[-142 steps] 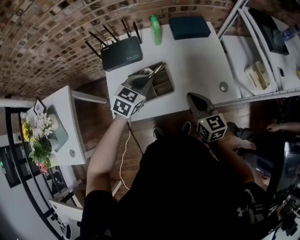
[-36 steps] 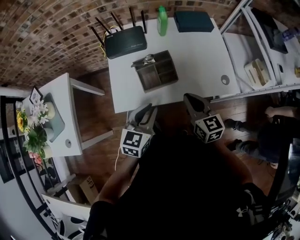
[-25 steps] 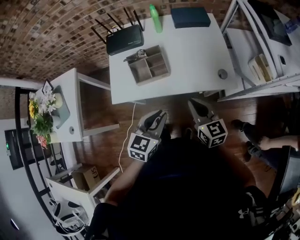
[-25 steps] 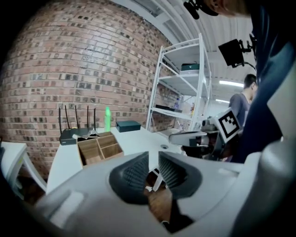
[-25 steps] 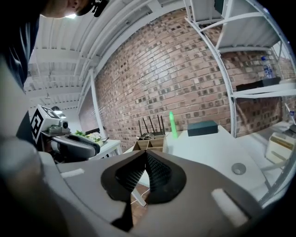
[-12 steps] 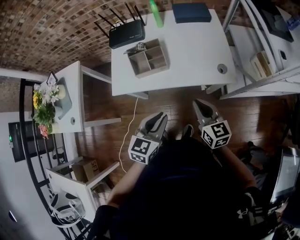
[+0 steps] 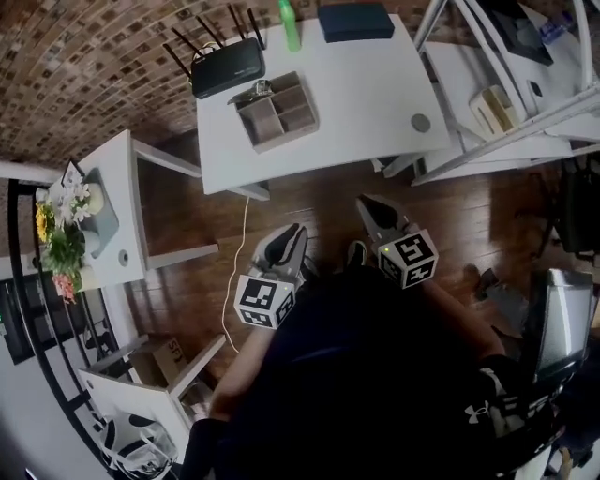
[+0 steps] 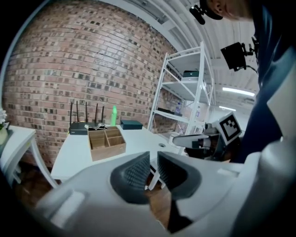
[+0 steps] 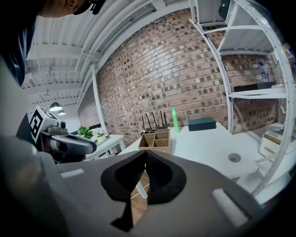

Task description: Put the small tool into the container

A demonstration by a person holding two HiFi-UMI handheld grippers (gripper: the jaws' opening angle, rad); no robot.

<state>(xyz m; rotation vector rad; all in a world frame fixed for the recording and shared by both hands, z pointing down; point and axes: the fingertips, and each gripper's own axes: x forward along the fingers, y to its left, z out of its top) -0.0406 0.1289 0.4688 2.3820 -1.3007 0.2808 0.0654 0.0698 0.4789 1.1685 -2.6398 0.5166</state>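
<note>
Under Armour logo (image 7: 472,412) on the dark sleeve. One wooden organizer (image 7: 275,111) on the white tabletop (image 7: 366,103). One small tool (image 7: 255,91) lies on the organizer corner nearest the four-antenna router (image 7: 228,67), shape unclear. One green bottle (image 7: 288,23), label unreadable. Left claw (image 8: 152,162) closing, narrow gap, nothing between. Right claw (image 9: 143,159) tips together, empty.

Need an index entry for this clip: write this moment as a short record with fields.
container: wooden compartment box on white table
tool: small silvery metal tool at the box's far-left corner, next to black router with antennas
left hand-held gripper: above brown wooden floor, short of the table, jaws closing, nothing between them
right hand-held gripper: above the floor, jaws together, empty
</note>
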